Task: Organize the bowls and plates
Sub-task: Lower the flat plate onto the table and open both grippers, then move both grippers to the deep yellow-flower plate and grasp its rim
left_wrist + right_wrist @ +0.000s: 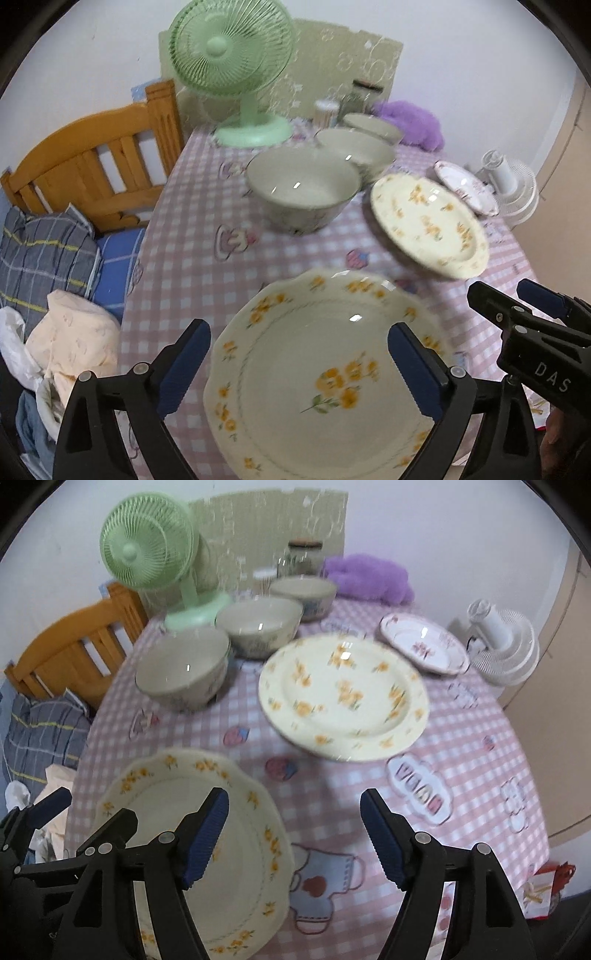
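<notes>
A scalloped plate with yellow flowers (325,387) (166,794) lies at the near edge of the checked tablecloth (192,229) (332,782). My left gripper (299,332) (96,808) hangs open above it, with a finger on each side and neither touching it. My right gripper (295,797) (502,291) is open over bare cloth just right of that plate. Farther back rests a round yellow-flowered plate (428,225) (343,698), with a pink-flowered plate (465,188) (424,646) behind it. Three cream bowls (303,188) (181,668) stand in a row running back.
A green fan (236,74) (147,550), a jar (303,557) and a purple plush (410,122) (369,576) sit at the table's back. A white fan (509,188) (498,646) stands off the right edge. A wooden headboard (96,162) and bedding (48,254) lie left.
</notes>
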{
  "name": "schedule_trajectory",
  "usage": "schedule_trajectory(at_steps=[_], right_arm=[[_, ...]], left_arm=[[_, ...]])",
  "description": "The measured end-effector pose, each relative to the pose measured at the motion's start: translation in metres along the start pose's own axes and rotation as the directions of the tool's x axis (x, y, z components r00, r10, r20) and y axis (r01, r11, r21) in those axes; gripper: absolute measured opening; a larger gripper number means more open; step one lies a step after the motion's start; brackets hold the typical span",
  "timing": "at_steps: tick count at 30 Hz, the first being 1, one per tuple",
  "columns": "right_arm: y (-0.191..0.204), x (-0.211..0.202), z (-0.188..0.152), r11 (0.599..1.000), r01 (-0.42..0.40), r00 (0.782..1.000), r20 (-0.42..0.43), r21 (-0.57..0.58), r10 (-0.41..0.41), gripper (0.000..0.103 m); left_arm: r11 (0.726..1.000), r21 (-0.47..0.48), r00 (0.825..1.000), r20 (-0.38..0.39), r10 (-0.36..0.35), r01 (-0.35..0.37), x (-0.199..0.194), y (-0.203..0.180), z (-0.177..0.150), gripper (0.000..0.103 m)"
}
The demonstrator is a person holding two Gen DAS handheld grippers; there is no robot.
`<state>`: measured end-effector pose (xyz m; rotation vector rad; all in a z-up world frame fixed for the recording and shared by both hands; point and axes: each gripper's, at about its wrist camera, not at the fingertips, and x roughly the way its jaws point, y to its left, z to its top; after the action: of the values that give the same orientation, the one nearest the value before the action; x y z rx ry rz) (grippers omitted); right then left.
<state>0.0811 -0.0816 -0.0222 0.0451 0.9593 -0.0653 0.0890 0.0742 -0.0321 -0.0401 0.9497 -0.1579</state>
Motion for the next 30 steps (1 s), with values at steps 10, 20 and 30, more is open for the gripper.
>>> schedule_trajectory(at_steps=[10, 20, 30], right_arm=[[-0.039, -0.017, 0.016, 1.000, -0.025, 0.997, 0.071, 0.012, 0.024, 0.077], [-0.089, 0.001, 0.048, 0.997, -0.056, 0.998, 0.028, -0.059, 0.057, 0.077], [-0.130, 0.037, 0.091, 0.989, -0.103, 0.994, 0.022, -0.102, 0.105, 0.077]], left_arm=[[0.999, 0.010, 0.997, 0.072, 0.032, -0.033, -0.010, -0.046, 0.021, 0.101], [0.995, -0.057, 0.995, 0.052, 0.084, -0.081, 0.011, -0.093, 0.051, 0.100], [0.974, -0.158, 0.986, 0.025, 0.165, -0.159, 0.052, -0.125, 0.081, 0.100]])
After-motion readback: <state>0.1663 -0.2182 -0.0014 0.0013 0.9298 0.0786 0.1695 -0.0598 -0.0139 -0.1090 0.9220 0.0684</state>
